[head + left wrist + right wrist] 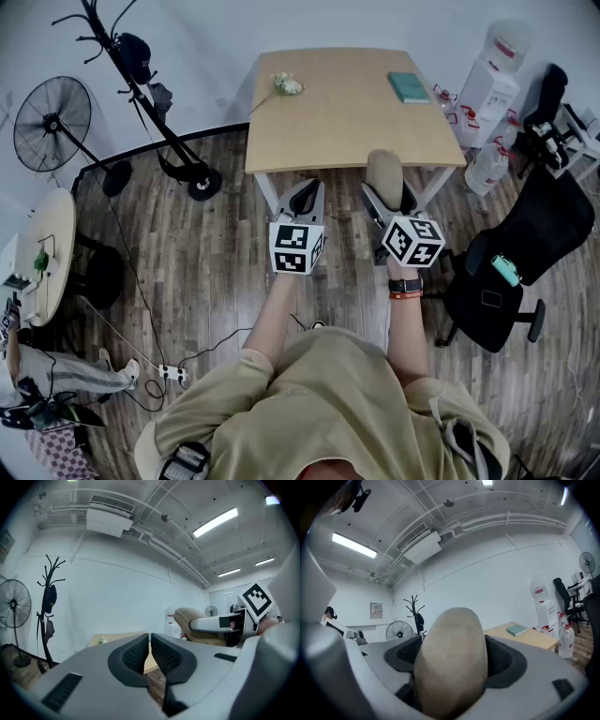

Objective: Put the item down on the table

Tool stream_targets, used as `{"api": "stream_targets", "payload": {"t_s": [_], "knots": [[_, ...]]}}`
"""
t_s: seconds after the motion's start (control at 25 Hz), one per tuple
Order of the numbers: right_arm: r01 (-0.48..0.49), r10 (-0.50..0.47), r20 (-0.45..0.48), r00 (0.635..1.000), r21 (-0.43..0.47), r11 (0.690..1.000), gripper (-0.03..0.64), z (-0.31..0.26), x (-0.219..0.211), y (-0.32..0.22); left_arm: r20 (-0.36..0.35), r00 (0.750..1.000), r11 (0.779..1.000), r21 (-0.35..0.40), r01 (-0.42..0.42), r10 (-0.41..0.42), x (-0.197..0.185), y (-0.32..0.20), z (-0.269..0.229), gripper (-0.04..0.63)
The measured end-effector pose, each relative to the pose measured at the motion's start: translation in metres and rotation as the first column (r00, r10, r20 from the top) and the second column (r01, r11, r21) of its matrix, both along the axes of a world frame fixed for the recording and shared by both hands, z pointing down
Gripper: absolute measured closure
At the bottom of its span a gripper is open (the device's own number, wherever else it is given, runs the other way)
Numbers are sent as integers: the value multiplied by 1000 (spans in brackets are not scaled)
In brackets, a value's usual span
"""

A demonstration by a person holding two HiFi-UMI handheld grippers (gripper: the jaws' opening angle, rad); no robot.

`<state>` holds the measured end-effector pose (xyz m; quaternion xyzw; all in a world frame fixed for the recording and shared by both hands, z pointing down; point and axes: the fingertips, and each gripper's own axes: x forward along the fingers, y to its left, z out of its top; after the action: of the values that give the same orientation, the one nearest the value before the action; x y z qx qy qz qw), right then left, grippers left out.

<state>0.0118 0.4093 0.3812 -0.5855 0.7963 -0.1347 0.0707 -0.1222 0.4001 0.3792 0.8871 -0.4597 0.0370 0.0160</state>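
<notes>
A tan, potato-shaped item (452,660) fills the space between my right gripper's (454,656) pads, which are shut on it at a wide spread. In the head view the same item (382,174) sticks up from the right gripper (386,195), held just short of the wooden table's (347,122) near edge. My left gripper (302,201) hovers beside it to the left, also short of that edge. Its jaws (149,649) are shut, pads nearly touching, with nothing between them. The right gripper and the item (194,619) appear at the right in the left gripper view.
A teal book (409,87) lies at the table's far right and a small white flower bunch (286,85) at its far left. A black office chair (525,248) stands to the right, a water dispenser (487,89) and bottles beyond it. A coat rack (141,84) and fan (52,124) stand left.
</notes>
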Motion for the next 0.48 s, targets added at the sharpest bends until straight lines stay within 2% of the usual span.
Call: {"api": "stream_targets", "payload": {"t_s": [0.48], "knots": [[20,-20,-4,1000,-7,1000,190,14,-39,-19,-18,1000,1000,-15,20,-20,-38,-20,17,560]]}}
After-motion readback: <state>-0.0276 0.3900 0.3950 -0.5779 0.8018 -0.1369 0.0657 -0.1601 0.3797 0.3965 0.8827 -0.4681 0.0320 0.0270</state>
